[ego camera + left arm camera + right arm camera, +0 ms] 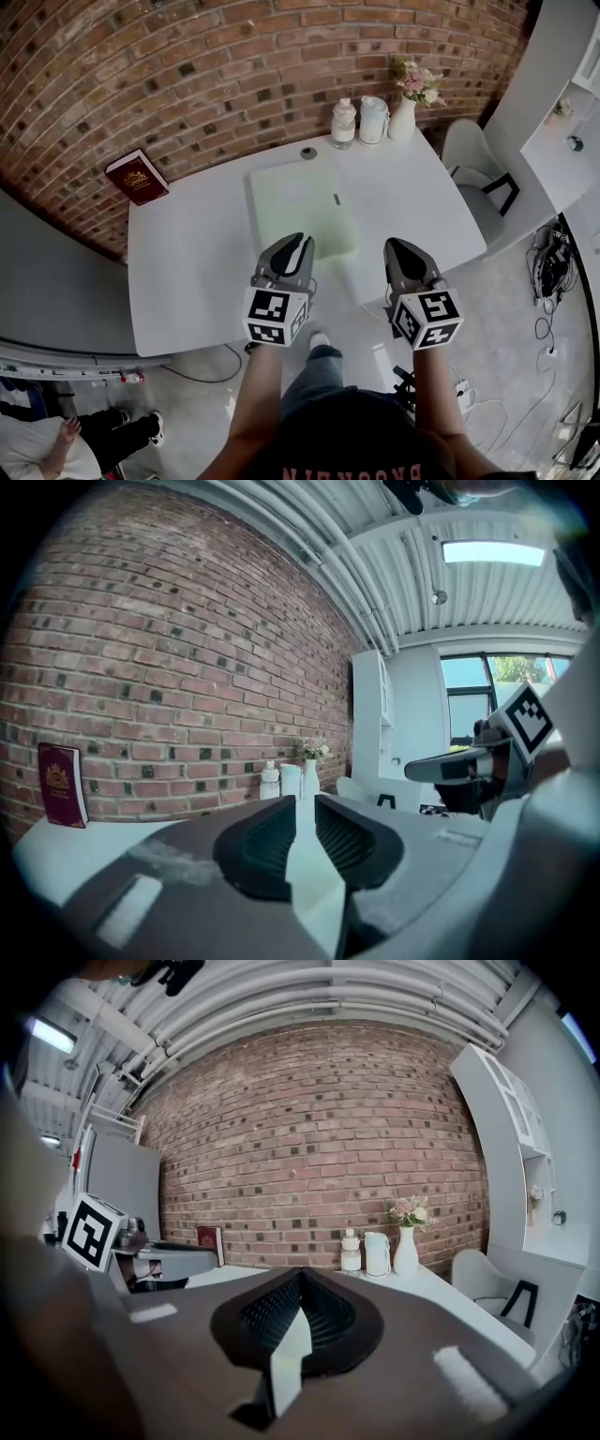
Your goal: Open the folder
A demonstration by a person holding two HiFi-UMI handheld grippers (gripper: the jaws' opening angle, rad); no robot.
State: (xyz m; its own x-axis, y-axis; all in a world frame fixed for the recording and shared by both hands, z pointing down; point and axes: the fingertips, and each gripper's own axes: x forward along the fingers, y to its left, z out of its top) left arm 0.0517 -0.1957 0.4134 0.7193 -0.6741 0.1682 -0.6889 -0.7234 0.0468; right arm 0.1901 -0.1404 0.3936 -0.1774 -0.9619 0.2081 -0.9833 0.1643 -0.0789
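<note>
The pale green folder (300,202) lies closed and flat on the white counter (187,253), about midway between left and right and toward the far side. A small dark tab sits near its right edge.

Seen from the head view, the left gripper (298,240) comes in from the near edge, and its tips overlap the folder's near-left part. Whether they touch the cover cannot be told. In the left gripper view its jaws stand slightly spread, with a narrow gap between the ribbed pads and nothing held in it.

The right gripper (397,246) is level with the left one. It is to the right of the folder's near-right corner and clear of it. In the right gripper view its jaws are pressed together at the tips and pinch nothing.

Past the folder's far edge, by the brick wall (187,75), stand a white bottle (343,122), a pale jug (373,119) and a vase (402,117) with flowers. A red book (137,176) leans against the wall at the far left corner.
</note>
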